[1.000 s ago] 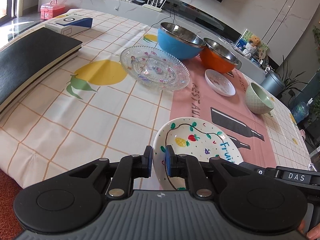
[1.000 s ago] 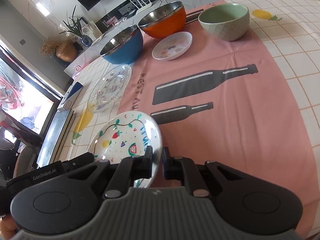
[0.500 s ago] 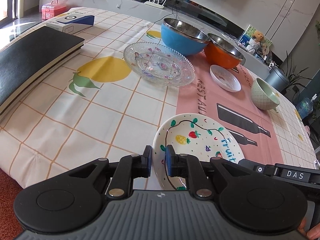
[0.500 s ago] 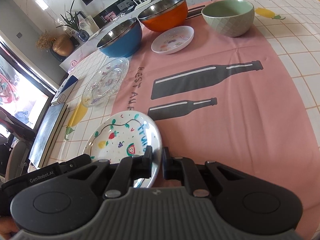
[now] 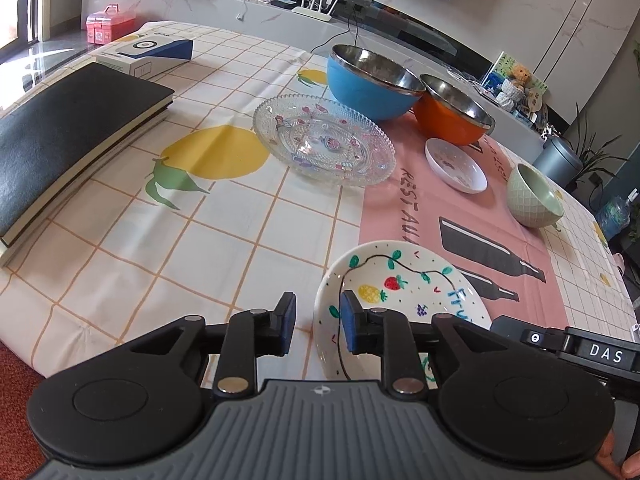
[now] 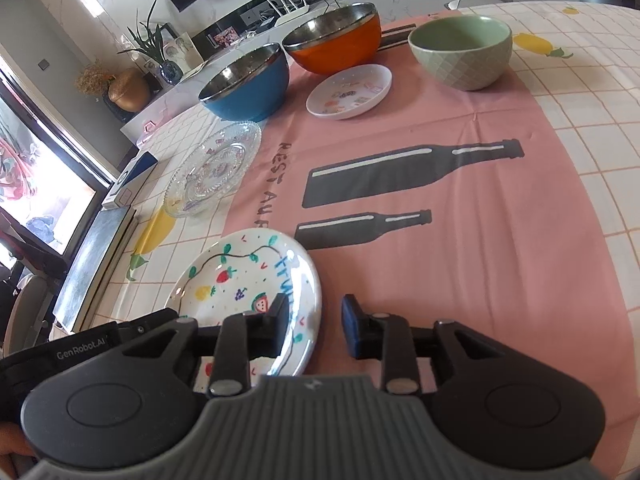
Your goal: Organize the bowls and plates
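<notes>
A white plate painted with fruit [image 5: 404, 300] [image 6: 240, 280] lies on the tablecloth at the near edge. My left gripper [image 5: 318, 316] straddles its left rim. Its jaws are opening, and there is a gap between the pads and the rim. My right gripper [image 6: 315, 316] straddles the plate's right rim. Its jaws are opening too and do not press on it. Farther back stand a clear glass plate [image 5: 324, 140] [image 6: 214, 172], a blue bowl [image 5: 368, 84], an orange bowl [image 5: 452, 116], a small white saucer [image 5: 456, 166] and a green bowl [image 5: 534, 196].
A black book [image 5: 72, 132] and a white-and-blue box [image 5: 148, 54] lie at the table's left side. Bare pink cloth with bottle prints [image 6: 440, 200] spreads right of the fruit plate. The table's front edge runs just under both grippers.
Both grippers were shut on the fruit plate's rims; their jaws have now spread off them. The hands have hardly moved and the plate rests on the cloth.
</notes>
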### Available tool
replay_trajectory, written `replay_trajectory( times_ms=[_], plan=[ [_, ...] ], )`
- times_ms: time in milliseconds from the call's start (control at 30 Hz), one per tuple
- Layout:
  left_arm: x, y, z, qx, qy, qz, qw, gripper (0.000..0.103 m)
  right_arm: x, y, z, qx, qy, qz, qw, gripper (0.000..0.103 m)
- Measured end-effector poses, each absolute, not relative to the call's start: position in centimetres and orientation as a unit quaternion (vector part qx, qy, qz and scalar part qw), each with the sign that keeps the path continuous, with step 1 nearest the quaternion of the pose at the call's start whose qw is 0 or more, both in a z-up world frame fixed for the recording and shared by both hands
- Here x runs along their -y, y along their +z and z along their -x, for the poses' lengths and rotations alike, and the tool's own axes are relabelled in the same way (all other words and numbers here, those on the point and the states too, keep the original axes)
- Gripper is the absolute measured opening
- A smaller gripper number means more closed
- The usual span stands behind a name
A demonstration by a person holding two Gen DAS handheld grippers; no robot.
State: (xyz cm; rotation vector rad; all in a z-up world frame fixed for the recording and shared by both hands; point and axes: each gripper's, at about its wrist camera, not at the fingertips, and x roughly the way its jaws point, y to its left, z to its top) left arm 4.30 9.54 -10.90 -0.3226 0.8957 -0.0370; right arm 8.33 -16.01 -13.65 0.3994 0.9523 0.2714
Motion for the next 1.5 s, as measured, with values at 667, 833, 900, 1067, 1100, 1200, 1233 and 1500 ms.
replay_trajectory(
  times_ms=[667, 833, 900, 1067, 1100, 1200, 1233, 1500],
  plan=[
    [-14.8, -9.9, -12.5, -0.393, -0.005, 0.215, 0.894, 0.046, 13.1, -12.9, -16.8, -0.44, 0.166, -0.192, 0.862, 0.035],
    [-16.1, -10.8, -15.0, -0.397, 0.005, 0.227, 0.889, 0.048, 12.1, -13.6, -20.2, -0.446, 0.173, -0.205, 0.854, 0.036],
    [-16.5, -11.1, -15.9, -0.397, 0.007, 0.236, 0.887, 0.048, 11.7, -13.9, -21.4, -0.445, 0.178, -0.214, 0.851, 0.036],
    [-17.6, -11.6, -17.7, -0.385, 0.011, 0.253, 0.887, 0.048, 10.8, -14.5, -24.8, -0.447, 0.181, -0.231, 0.845, 0.035],
    [-17.7, -11.7, -17.9, -0.385, 0.012, 0.254, 0.887, 0.048, 10.7, -14.7, -25.4, -0.447, 0.18, -0.233, 0.845, 0.035],
    [-17.9, -12.1, -18.7, -0.386, 0.011, 0.261, 0.885, 0.048, 10.4, -15.4, -27.0, -0.452, 0.178, -0.238, 0.841, 0.033],
    [-18.0, -12.2, -18.8, -0.385, 0.009, 0.263, 0.885, 0.048, 10.3, -15.6, -27.4, -0.454, 0.177, -0.241, 0.839, 0.029],
    [-17.9, -13.0, -19.3, -0.383, 0.002, 0.267, 0.884, 0.037, 9.9, -16.6, -27.9, -0.456, 0.183, -0.253, 0.834, 0.025]
  ],
)
